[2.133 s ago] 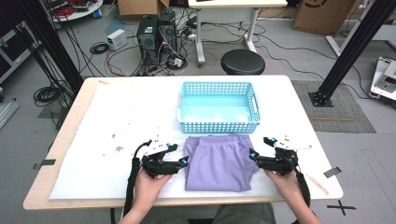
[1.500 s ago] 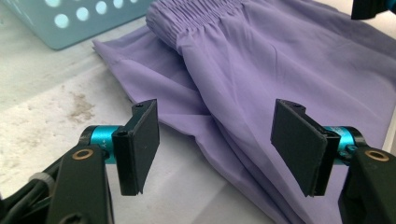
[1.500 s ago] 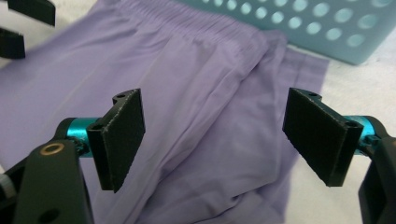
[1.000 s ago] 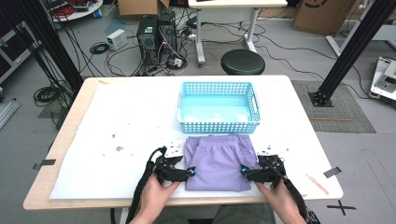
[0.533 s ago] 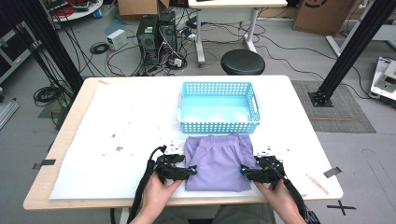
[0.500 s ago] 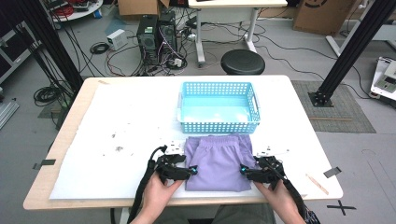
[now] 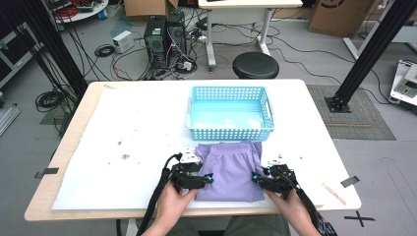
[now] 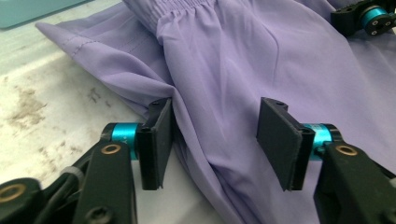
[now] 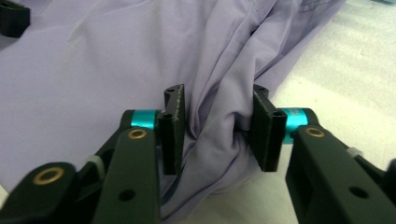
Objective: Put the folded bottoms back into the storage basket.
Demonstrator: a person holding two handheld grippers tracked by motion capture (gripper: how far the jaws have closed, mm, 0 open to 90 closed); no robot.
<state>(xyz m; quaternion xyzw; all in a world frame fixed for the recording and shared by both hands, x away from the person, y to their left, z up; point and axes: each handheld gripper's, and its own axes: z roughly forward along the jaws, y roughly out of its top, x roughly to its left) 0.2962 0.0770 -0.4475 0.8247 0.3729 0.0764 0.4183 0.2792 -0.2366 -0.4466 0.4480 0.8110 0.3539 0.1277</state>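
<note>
High view first, read from left to right: a white-covered table (image 7: 98,147) is seen, with a pale blue basket (image 7: 230,114) at its middle and purple shorts (image 7: 228,169) laid flat just in front of it, near the person's edge. At the shorts' left edge, the left gripper (image 7: 209,178) is held low; its jaws have just been closing, and in the left gripper view (image 8: 212,140) a ridge of fabric is straddled but not yet pinched, one pad touching and the other apart. At the right edge, the right gripper (image 7: 254,177) has also just been closing; in the right gripper view (image 9: 217,133) a bunched fold is squeezed between both pads. A lopsided lift is judged likely if the left side is raised before its pinch is complete, so the thin cloth could slip out and sag.
</note>
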